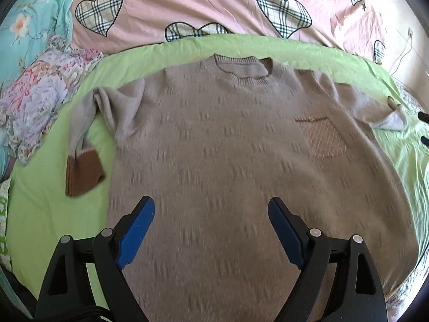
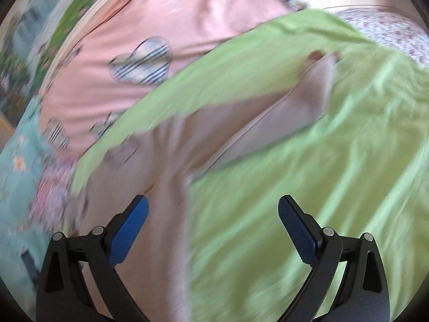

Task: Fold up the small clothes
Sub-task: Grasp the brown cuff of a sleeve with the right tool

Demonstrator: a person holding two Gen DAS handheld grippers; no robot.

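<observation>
A small beige sweater [image 1: 214,139] lies flat, front side up, on a green sheet [image 1: 53,214] on the bed. Its long axis runs from the hem, which is near the person, up to the neck [image 1: 242,68] at the far side. The left tongs [image 1: 211,214] hang over the lower body of the sweater, pointing along this axis, with their jaws wide apart and nothing between them. The right tongs [image 2: 213,214] are also wide apart and empty; they are beside the right edge of the sweater, and the right sleeve [image 2: 303,102] stretches away in front of them, up and to the right. So the right tongs are nearer to that sleeve, and I judge that folding it inward is their coming move.

The sweater is a soft knit with small raised marks, a ribbed neck, a brown ribbed cuff [image 1: 83,173] on the bent left sleeve, and a tan pocket [image 1: 321,136] with a crossed pattern. Behind the sheet is a pink cover [image 1: 201,5] with checked hearts. The right view is blurred.
</observation>
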